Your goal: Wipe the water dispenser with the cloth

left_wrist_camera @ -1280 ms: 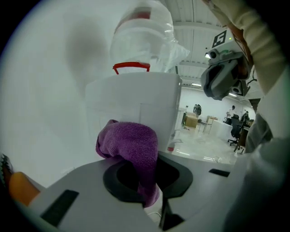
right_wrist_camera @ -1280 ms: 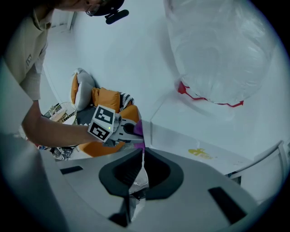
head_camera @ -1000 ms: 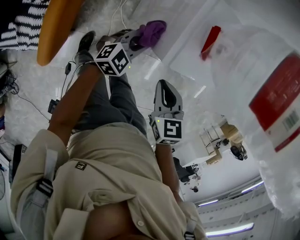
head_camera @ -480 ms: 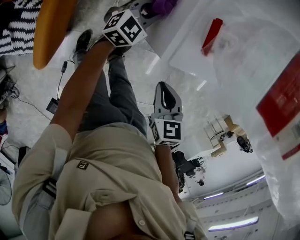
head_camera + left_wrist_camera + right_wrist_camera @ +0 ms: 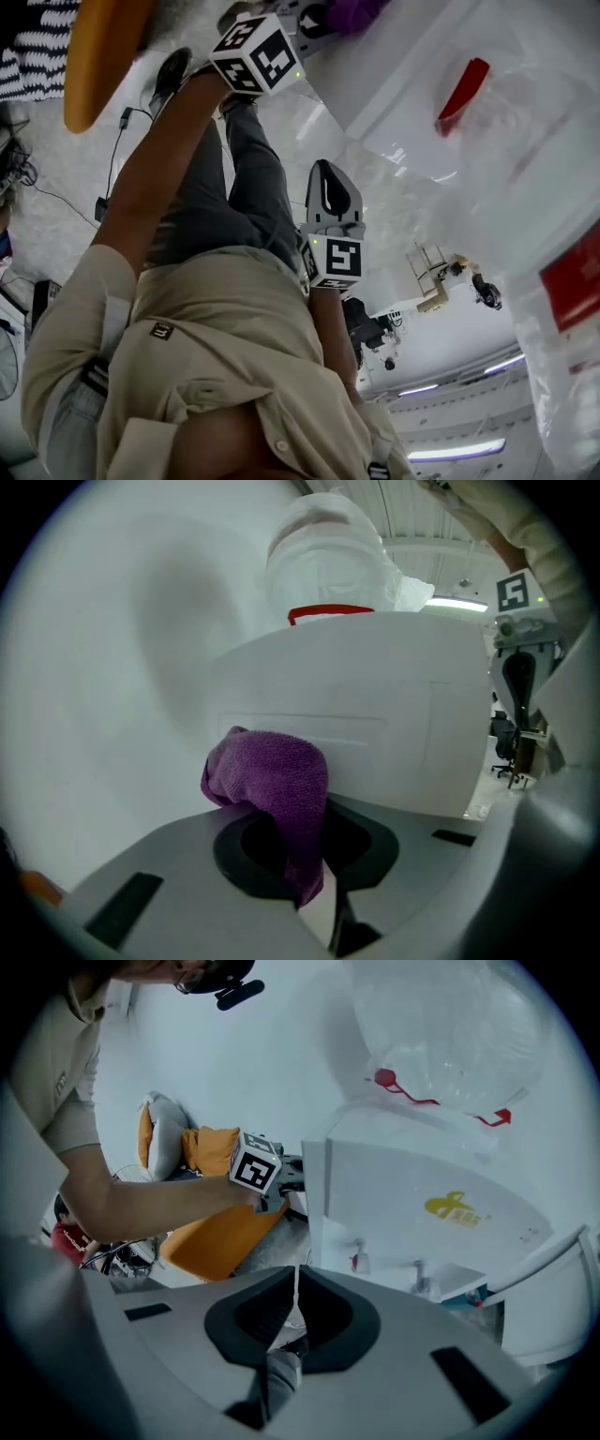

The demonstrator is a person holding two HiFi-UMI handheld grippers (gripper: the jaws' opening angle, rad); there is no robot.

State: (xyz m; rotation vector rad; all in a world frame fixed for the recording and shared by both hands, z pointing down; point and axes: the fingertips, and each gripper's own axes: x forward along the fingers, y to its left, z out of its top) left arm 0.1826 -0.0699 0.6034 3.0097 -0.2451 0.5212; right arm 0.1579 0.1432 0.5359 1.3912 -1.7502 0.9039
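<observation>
My left gripper (image 5: 314, 855) is shut on the purple cloth (image 5: 272, 775) and holds it against the white side wall of the water dispenser (image 5: 375, 714). In the head view that gripper (image 5: 314, 14) reaches the top edge, the cloth (image 5: 361, 11) bunched against the dispenser (image 5: 422, 103). The clear water bottle (image 5: 441, 1035) with a red band sits on top of the dispenser (image 5: 422, 1204). My right gripper (image 5: 293, 1283) is shut with nothing in it and hangs back from the dispenser's front; the head view shows it (image 5: 330, 187) mid-frame. The right gripper view catches the left gripper (image 5: 281, 1174) at the dispenser's side.
An orange cushion (image 5: 220, 1222) lies on the floor beside the dispenser, also in the head view (image 5: 103, 56). Cables (image 5: 112, 169) trail over the floor. Two taps (image 5: 356, 1255) stick out of the dispenser's front. The person's legs and a shoe (image 5: 173, 75) stand near it.
My left gripper has slid further along the dispenser's side with the cloth, towards the top edge of the head view. The right gripper has stayed where it was.
</observation>
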